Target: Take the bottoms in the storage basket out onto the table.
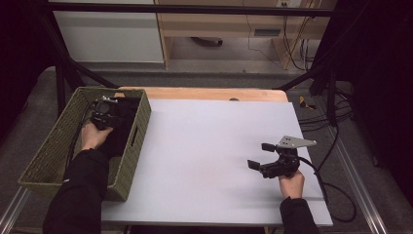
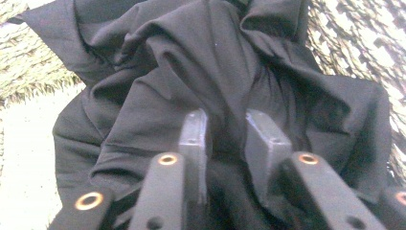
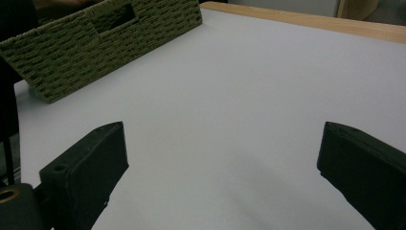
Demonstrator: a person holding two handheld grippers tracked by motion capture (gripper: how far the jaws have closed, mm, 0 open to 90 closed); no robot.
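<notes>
A black cloth [image 1: 125, 114] lies crumpled inside a green woven basket [image 1: 132, 151] at the table's left. My left gripper [image 1: 104, 111] reaches down into the basket. In the left gripper view its jaws [image 2: 227, 125] stand close together with a raised fold of the black cloth [image 2: 191, 62] pinched between them. My right gripper [image 1: 259, 155] rests low over the white table sheet [image 1: 209, 141] at the right, jaws wide apart. In the right gripper view the right gripper [image 3: 220, 143] has nothing between its jaws.
The basket [image 3: 95, 52] has a handle slot in its side wall and overhangs the table's left edge. A wooden strip [image 1: 209, 93] borders the far side of the sheet. Black frame bars and cables stand beyond the table.
</notes>
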